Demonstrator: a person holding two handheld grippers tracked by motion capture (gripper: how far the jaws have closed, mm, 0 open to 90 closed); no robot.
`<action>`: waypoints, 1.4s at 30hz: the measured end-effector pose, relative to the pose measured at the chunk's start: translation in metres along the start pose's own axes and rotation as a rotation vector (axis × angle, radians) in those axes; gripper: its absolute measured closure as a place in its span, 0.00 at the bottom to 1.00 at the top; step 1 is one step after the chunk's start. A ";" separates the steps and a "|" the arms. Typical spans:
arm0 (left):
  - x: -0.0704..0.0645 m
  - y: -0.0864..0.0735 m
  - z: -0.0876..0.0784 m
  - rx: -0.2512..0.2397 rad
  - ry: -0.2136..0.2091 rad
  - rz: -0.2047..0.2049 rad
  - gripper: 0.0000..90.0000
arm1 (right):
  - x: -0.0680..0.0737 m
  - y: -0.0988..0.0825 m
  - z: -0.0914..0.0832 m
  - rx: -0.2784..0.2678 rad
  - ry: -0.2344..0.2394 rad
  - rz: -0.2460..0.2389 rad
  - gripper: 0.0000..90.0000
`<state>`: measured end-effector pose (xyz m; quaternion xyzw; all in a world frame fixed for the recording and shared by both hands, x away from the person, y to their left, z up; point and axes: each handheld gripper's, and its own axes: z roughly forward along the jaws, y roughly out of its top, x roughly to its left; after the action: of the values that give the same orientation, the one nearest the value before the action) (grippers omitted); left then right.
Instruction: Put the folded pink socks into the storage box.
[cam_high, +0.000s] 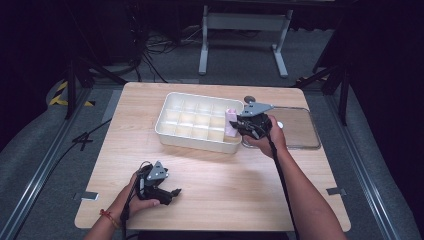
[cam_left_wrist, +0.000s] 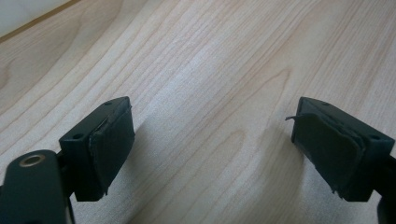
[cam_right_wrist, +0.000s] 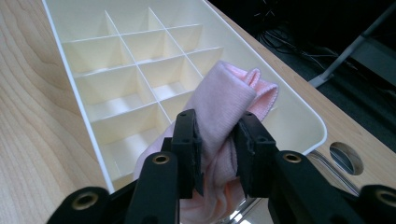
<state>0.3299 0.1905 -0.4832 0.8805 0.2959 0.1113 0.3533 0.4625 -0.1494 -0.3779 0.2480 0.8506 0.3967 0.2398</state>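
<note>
Pink cloth (cam_right_wrist: 223, 100): rolled or folded, pinched between the two black jaws of the right gripper (cam_right_wrist: 218, 140), pads pressing into both sides of the fabric. In the right gripper view the cloth hangs over the near end of the white divided tray (cam_right_wrist: 299, 109), above its end compartments; whether it touches the dividers cannot be told from that view.

High view: the cloth (cam_high: 230, 122) stands upright at the right end of the tray (cam_high: 167, 131), with the right gripper (cam_high: 240, 125) just beside that end and the hand behind it. This view also gives the layout that the gripper cameras lack: tray toward the far middle of the wooden table (cam_high: 225, 190), a clear lid (cam_high: 300, 127) lying flat just to the tray's right, and the left gripper (cam_high: 172, 192) resting low near the front left, well apart from the tray.

Left gripper view: jaws spread wide, nothing between the pads (cam_left_wrist: 109, 149), bare wood grain beneath.

Right gripper view adds the tray's compartment grid, all visible cells empty, and a round hole (cam_right_wrist: 346, 157) in the tabletop.

Writing: no label or brand legible in any view.
</note>
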 end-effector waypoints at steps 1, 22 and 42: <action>0.000 0.000 0.000 0.000 0.000 0.000 0.15 | 0.000 0.000 0.001 0.001 0.000 -0.006 0.79; 0.000 0.000 0.000 -0.002 0.000 -0.003 0.15 | 0.009 -0.008 0.025 0.180 0.056 -0.078 0.78; 0.000 0.000 0.000 -0.002 0.000 -0.003 0.15 | 0.005 -0.003 0.042 0.348 0.154 -0.121 0.82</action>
<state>0.3298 0.1903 -0.4833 0.8796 0.2971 0.1110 0.3545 0.4836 -0.1243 -0.4055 0.2032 0.9356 0.2463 0.1509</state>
